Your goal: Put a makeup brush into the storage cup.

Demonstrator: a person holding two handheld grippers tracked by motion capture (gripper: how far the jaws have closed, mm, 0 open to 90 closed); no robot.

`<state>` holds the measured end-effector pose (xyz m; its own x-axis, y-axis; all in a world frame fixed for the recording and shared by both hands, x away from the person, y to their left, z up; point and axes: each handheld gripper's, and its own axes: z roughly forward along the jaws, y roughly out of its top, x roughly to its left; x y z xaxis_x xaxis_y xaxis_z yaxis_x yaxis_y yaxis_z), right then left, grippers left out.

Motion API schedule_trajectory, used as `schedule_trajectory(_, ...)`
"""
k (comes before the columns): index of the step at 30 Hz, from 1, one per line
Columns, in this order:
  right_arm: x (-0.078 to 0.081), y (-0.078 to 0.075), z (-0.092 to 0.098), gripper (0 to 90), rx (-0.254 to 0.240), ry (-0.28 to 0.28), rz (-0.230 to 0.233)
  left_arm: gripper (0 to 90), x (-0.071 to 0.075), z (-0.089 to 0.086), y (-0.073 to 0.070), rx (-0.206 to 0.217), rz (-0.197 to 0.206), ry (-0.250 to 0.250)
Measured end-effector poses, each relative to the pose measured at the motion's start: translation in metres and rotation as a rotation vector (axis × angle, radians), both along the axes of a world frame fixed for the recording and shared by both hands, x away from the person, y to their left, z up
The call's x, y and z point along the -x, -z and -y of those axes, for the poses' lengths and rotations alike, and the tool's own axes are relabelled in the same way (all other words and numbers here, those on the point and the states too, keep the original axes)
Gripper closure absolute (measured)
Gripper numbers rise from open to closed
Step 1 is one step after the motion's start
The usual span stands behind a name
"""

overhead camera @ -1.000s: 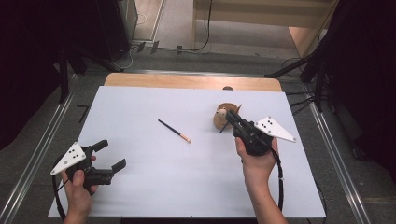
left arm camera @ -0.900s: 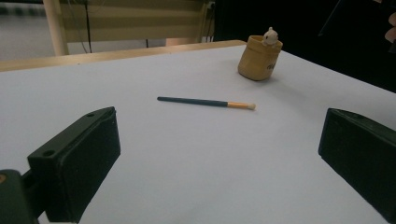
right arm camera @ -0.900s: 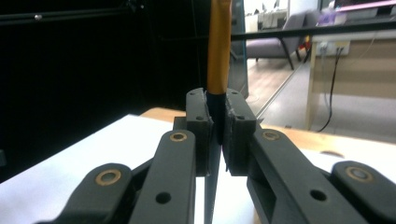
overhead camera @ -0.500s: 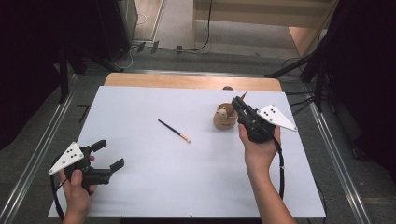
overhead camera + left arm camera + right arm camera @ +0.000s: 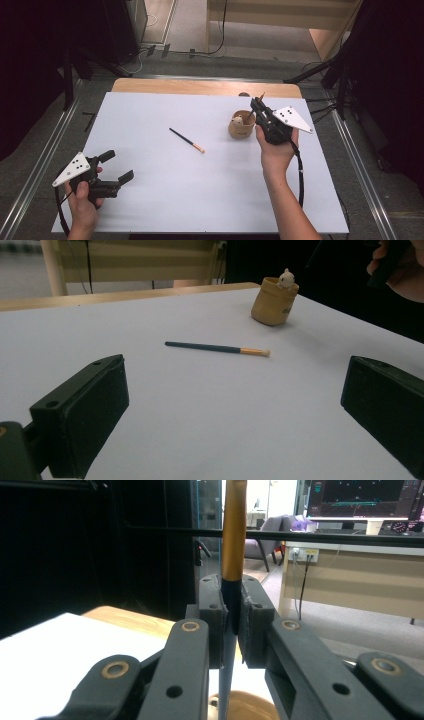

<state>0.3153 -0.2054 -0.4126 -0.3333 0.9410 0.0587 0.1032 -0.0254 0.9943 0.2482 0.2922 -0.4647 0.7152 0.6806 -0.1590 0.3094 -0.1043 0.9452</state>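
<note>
With its jaws clamped on a makeup brush (image 5: pixel 233 540) held upright just above the wooden holder (image 5: pixel 241 126), the right gripper (image 5: pixel 258 106) should lower it straight in, while the left gripper (image 5: pixel 118 166) waits, jaws apart.

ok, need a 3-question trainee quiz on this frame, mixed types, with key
1. True or false: the right gripper is shut on a brush.
2. Which best describes the left gripper? A) shut on the cup B) open, holding nothing C) shut on a brush
3. Fill in: the second brush lies flat on the ____ table, apart from the cup.

Key: 1 true; 2 B; 3 white.
</note>
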Motion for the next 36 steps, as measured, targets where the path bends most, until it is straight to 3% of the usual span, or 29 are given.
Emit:
schedule_trajectory(13, -0.015, 0.016, 0.006, 84.1, 0.021, 0.035, -0.041, 0.0, 0.0, 0.002, 0.001, -0.004, -0.004, 0.005)
schedule_trajectory(26, -0.026, 0.037, 0.007, 84.1, 0.01, 0.036, -0.1, 0.0, 0.0, 0.002, 0.001, -0.003, -0.006, 0.013)
schedule_trajectory(36, -0.032, 0.049, 0.003, 84.1, 0.036, 0.024, -0.142, 0.0, 0.0, 0.003, 0.001, -0.002, -0.007, 0.015)
